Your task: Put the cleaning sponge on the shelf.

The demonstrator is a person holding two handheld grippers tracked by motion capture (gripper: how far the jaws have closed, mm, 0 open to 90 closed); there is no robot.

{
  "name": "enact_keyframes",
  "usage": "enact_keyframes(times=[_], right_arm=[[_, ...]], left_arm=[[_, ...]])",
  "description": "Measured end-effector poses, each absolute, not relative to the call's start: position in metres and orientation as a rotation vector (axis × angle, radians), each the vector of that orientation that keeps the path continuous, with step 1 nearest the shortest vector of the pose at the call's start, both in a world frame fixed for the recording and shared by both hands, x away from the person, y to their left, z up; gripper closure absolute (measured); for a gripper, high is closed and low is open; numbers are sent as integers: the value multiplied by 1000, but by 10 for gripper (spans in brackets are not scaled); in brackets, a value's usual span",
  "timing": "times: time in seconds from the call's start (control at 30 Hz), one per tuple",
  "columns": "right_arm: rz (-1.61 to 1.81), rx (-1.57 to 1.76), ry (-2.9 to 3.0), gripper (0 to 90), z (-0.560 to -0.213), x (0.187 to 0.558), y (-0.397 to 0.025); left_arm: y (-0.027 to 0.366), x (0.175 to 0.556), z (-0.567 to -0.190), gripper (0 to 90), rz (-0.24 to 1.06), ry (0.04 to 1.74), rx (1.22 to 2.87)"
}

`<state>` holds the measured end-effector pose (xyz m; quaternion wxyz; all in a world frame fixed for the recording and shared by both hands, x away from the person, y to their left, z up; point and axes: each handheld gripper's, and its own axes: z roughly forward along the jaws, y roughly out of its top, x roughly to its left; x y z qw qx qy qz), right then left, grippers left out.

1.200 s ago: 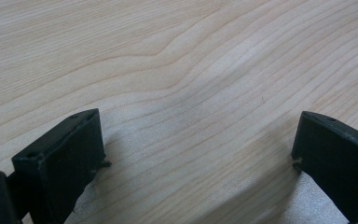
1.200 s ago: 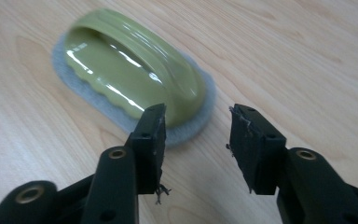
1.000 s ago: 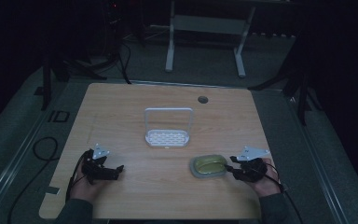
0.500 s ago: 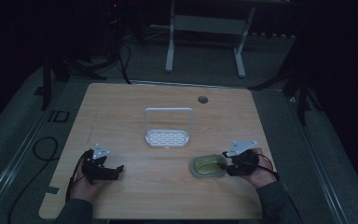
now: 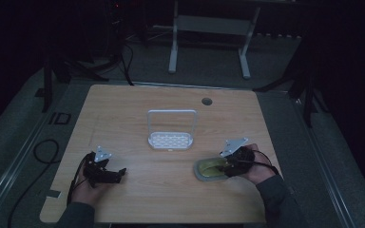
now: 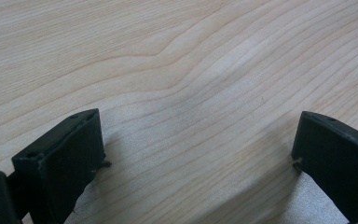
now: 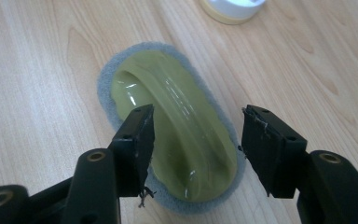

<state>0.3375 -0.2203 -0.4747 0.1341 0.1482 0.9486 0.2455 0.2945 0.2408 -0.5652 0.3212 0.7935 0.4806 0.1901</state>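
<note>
An olive-green scrubber [image 7: 175, 128] with a glossy ridged handle and a grey felt pad underneath lies flat on the wooden table [image 5: 171, 190]; the high view shows the scrubber [image 5: 209, 169] at the front right. My right gripper [image 7: 196, 140] hovers over its near end, open, one jaw on each side of the handle, not closed on it. In the high view the right gripper [image 5: 230, 164] sits at the scrubber's right end. My left gripper [image 5: 116, 175] rests at the front left, open, and in the left gripper view the left gripper [image 6: 198, 154] has bare wood between its jaws.
A white rack [image 5: 171, 137] with an upright wire handle stands mid-table. A round hole [image 5: 206, 101] is in the tabletop at the back. A white round object [image 7: 233, 8] lies beyond the scrubber. Cables [image 5: 43, 152] trail off the table's left side.
My right gripper has moved left from beside the scrubber to over its right end, its jaws now straddling the handle. The left gripper has stayed put.
</note>
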Motion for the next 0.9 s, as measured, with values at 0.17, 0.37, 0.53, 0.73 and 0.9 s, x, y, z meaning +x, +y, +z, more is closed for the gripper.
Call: enact_keyframes(times=[0.17,0.37,0.53,0.73,0.9], right_arm=[[661,381,2785,420,-477,341,-213],[614,341,2814,443,-478,345,-208],[584,305,2833,476,-477,347,-206],[541,254,2858,505,-475,349,-202],[503,220,2875,512,-476,351,-199]], left_arm=[[241,294,-565,23,499,1262,2084],[241,294,-565,22,500,1263,2084],[241,294,-565,22,499,1262,2084],[241,294,-565,22,499,1263,2084],[241,294,-565,22,499,1263,2084]])
